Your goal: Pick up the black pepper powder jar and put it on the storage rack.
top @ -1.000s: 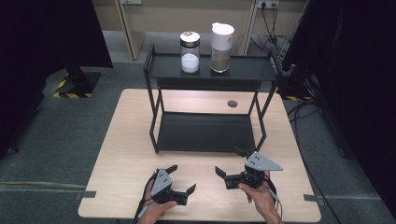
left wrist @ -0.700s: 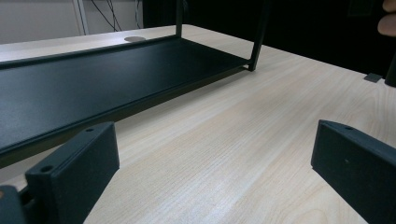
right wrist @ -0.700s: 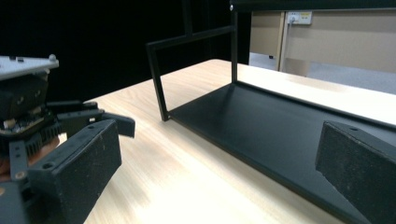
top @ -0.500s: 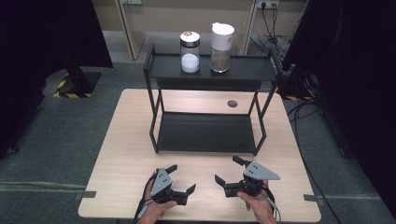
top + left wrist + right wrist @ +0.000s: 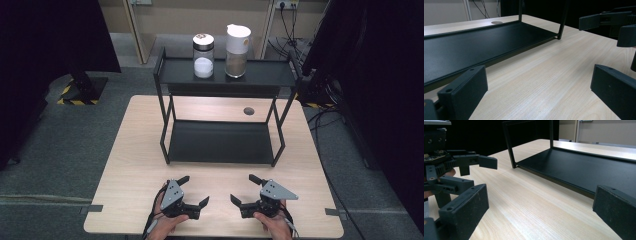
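Both grippers, left (image 5: 196, 192) and right (image 5: 242, 189), sit near the tabletop's (image 5: 140, 145) front edge, jaws apart (holding nothing), facing each other before the rack (image 5: 220, 142).

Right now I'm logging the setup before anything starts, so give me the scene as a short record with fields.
surface: light wooden table
rack: black two-tier shelf, lower tier bare
top tier: glass jar with white contents; white-lidded container, side by side
left gripper: jaws open, holding nothing, near front edge
right gripper: jaws open, holding nothing, facing the left one
table detail: round hole behind rack
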Motion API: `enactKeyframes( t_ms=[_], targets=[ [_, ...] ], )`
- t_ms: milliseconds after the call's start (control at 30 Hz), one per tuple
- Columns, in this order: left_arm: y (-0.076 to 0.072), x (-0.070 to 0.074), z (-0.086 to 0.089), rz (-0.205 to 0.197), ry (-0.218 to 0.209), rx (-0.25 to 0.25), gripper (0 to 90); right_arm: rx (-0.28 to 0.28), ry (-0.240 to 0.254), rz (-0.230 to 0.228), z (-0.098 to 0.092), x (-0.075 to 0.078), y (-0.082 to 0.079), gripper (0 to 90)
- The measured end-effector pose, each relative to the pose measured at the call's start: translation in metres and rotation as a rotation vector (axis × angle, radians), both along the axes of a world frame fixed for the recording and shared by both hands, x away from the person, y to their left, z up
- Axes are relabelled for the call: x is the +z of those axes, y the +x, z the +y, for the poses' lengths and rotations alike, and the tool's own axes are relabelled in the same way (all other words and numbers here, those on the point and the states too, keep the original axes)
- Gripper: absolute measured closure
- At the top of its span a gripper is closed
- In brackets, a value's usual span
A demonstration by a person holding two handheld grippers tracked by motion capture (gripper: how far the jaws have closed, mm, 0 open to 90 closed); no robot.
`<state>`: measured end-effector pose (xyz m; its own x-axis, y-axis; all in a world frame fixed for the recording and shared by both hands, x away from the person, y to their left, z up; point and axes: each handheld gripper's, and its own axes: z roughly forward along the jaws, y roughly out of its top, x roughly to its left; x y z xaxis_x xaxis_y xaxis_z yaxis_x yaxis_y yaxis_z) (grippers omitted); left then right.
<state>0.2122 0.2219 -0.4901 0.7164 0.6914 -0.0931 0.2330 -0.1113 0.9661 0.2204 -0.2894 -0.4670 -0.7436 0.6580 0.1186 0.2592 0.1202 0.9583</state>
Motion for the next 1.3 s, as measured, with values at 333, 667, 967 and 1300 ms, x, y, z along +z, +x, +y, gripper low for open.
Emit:
enactKeyframes(
  t_ms=[333,667,967,1300],
  targets=[
    [0.000,0.000,0.000,-0.002,-0.001,0.000,0.3,-0.008,0.002,0.007,-0.001,-0.005,-0.006,0.4],
    [0.000,0.000,0.001,0.003,-0.009,0.005,0.3,-0.024,0.018,0.001,-0.004,-0.006,-0.008,0.4],
    [0.001,-0.001,0.002,0.008,-0.013,0.006,0.3,-0.036,0.026,-0.002,-0.006,-0.007,-0.010,0.4],
    [0.000,-0.001,0.001,0.007,-0.010,0.006,0.3,-0.041,0.027,-0.012,-0.007,-0.007,-0.012,0.4]
  ],
)
